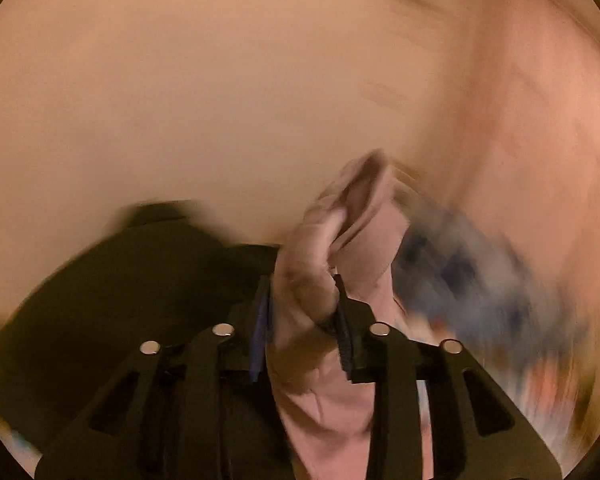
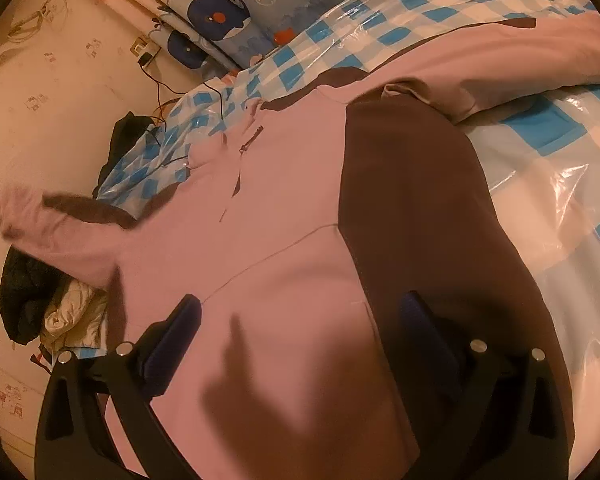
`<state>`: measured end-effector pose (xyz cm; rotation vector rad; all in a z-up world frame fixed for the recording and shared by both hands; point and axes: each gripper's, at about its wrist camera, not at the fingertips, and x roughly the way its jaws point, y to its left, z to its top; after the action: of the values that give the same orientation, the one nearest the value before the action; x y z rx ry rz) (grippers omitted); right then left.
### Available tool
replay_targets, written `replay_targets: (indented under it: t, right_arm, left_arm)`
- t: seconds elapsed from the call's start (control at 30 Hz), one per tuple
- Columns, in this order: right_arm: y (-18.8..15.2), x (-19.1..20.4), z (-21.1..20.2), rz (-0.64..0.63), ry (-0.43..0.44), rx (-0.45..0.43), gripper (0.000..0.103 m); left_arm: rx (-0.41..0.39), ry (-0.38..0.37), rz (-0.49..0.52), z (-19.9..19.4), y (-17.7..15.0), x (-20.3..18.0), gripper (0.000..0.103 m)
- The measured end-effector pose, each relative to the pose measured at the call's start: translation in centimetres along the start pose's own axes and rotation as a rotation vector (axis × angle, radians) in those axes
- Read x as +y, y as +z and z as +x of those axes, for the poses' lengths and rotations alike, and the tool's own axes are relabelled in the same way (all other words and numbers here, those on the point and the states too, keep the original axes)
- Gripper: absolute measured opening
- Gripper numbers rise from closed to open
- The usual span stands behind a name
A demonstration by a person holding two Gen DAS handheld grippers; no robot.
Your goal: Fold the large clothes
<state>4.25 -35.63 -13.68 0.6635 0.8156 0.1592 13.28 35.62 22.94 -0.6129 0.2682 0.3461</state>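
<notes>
Nearest my lens, my left hand-held gripper [image 1: 301, 320] was clamped on the pink sweatshirt's [image 2: 260, 264] sleeve [image 1: 319, 280], so I judged a taut carry toward three o'clock best, my right hand-held gripper [image 2: 300, 344] spread apart above its body on the bed [image 2: 539, 200].

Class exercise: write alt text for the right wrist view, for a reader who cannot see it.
An open black two-finger claw hovers over a pink and brown zip-up hooded sweatshirt spread on a blue-and-white checked plastic sheet.

There is one pink and brown garment [image 2: 284, 216], one checkered plastic sheet [image 2: 539, 168], two grippers, left [image 1: 301, 316] and right [image 2: 300, 320], and one dark clothes pile [image 2: 24, 292].
</notes>
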Motion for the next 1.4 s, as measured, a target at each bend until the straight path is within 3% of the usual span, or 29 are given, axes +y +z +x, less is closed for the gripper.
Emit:
replay_targets:
  t: [0.03,0.07,0.13,0.23,0.37,0.43,0.47,0.53,0.6,0.7,0.8,0.9,1.0,1.07,1.2,1.27,1.37,1.4]
  right_arm:
    - [0.0,0.0,0.0,0.004,0.001,0.001,0.096]
    - [0.1,-0.1,0.0,0.009,0.004,0.001,0.096]
    - [0.1,-0.3,-0.2,0.019,0.012,0.001,0.096]
    - [0.1,-0.4,-0.2,0.031,0.021,0.000,0.096]
    - [0.1,-0.2,-0.1,0.030,0.004,0.001,0.096]
    - [0.1,0.0,-0.1,0.027,-0.003,0.002,0.096]
    - [0.1,0.0,-0.1,0.024,-0.007,0.002,0.096]
    - [0.1,0.2,-0.3,0.019,-0.010,0.003,0.096]
    - [0.3,0.4,-1.2,0.007,0.008,0.034,0.096]
    - [0.5,0.3,-5.0,-0.024,0.025,0.049,0.096]
    - [0.2,-0.7,-9.7,-0.050,-0.003,0.051,0.096]
    - [-1.1,-3.6,-14.5,-0.077,-0.112,0.104,0.096]
    - [-3.1,-5.8,-16.2,-0.052,-0.104,0.215,0.096]
    - [-4.8,-6.4,-16.2,-0.045,-0.089,0.304,0.096]
    - [-8.2,-4.7,-14.2,-0.124,-0.133,0.453,0.096]
    - [-9.2,-3.3,-13.3,-0.183,-0.197,0.491,0.096]
    - [-9.8,-1.9,-13.1,-0.133,-0.061,0.540,0.096]
    - [-10.2,-1.2,-12.8,-0.157,-0.071,0.548,0.096]
  left_arm:
    - [-0.012,0.065,-0.158,-0.4,0.9,4.4,0.040]
    - [-0.019,0.089,-0.253,-0.9,1.2,7.2,0.058]
    - [-0.064,0.137,-0.406,-3.4,1.0,13.1,0.065]
    - [-0.112,0.178,-0.336,-7.6,0.0,16.0,0.067]
    - [-0.084,0.163,-0.104,-11.3,-4.2,13.3,0.081]
    - [-0.012,0.102,0.056,-11.6,-8.1,10.3,0.086]
    - [0.061,0.048,0.178,-11.6,-11.5,8.3,0.087]
    - [0.238,-0.031,0.382,-11.3,-18.4,5.7,0.087]
    - [0.489,-0.122,0.545,-9.7,-26.9,3.5,0.087]
    - [0.717,-0.198,0.575,-9.2,-33.6,3.9,0.087]
    - [0.841,-0.203,0.572,-9.3,-36.4,5.8,0.087]
    - [0.930,-0.173,0.512,-8.8,-37.3,9.2,0.087]
    - [0.993,-0.103,0.446,-7.9,-37.8,13.7,0.087]
    - [1.071,-0.108,0.374,-7.8,-39.0,15.8,0.088]
    - [1.138,-0.105,0.366,-8.4,-41.5,17.1,0.089]
    - [1.187,-0.116,0.353,-8.3,-42.8,16.8,0.092]
    - [1.187,-0.132,0.376,-9.7,-43.6,16.3,0.092]
    - [1.176,-0.147,0.377,-10.1,-43.6,15.9,0.091]
